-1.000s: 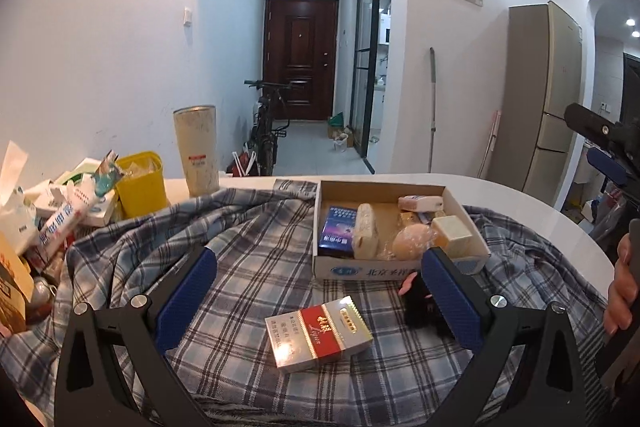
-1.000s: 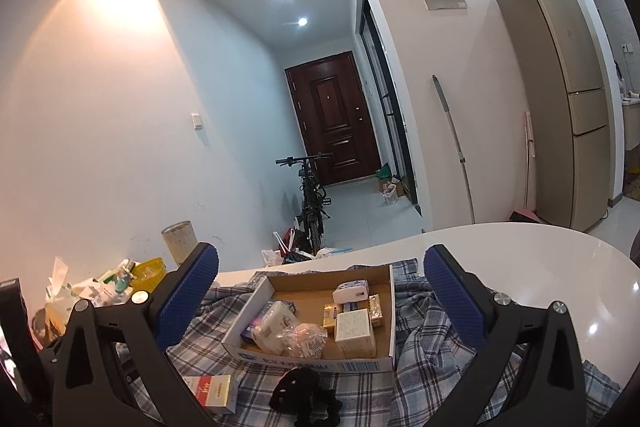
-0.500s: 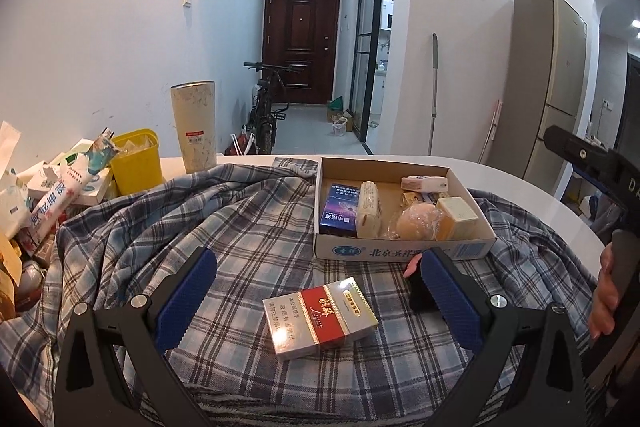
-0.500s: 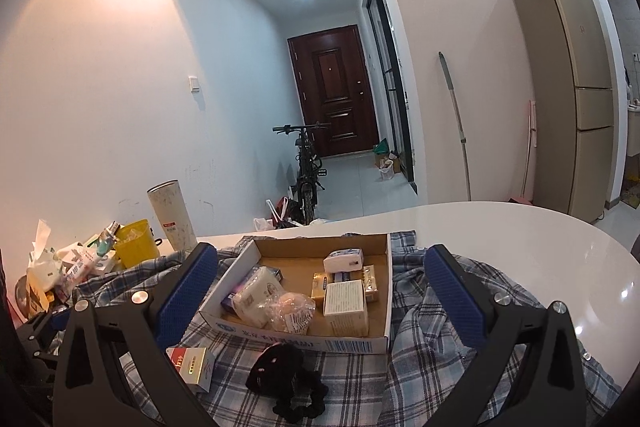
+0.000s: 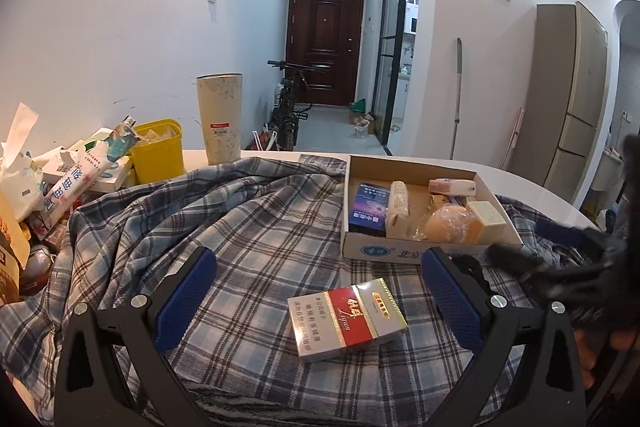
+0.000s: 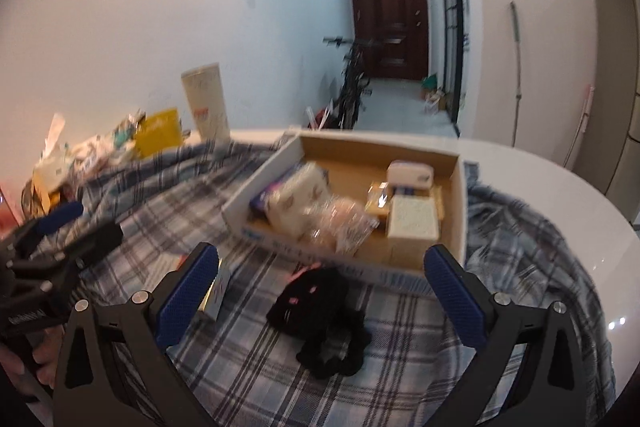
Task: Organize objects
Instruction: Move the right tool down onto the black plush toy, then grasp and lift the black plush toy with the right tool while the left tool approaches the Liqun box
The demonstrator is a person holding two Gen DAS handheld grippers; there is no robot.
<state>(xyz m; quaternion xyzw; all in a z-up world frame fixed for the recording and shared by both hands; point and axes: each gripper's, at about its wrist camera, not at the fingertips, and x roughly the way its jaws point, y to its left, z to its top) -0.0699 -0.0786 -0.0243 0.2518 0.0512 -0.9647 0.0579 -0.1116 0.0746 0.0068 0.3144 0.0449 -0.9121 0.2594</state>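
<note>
A round white table carries everything, and a rumpled blue-and-grey plaid shirt is spread over most of it. Toward the table's far edge, on the shirt, sits a shallow open cardboard box with a white printed outside.

As far as can be judged, the tidying is partly done. Already in the box are a dark blue carton against its left wall, a cream wrapped roll beside it, a round bun in clear plastic, a pale yellow block at the right wall and a small pinkish-white packet near the far wall. A clear area of cardboard floor remains at the back.

Two things lie loose on the shirt in front of the box: a red, white and gold cigarette pack nearer the table's near edge, and a crumpled black fabric item with pink marks, just short of the box's front wall. A heap of clutter at the table's left edge, with a yellow plastic tub and a tall speckled cream tumbler, also looks unsorted.

The left gripper is spread wide and empty, framing the cigarette pack. The right gripper is likewise spread and empty, framing the black fabric item.
</note>
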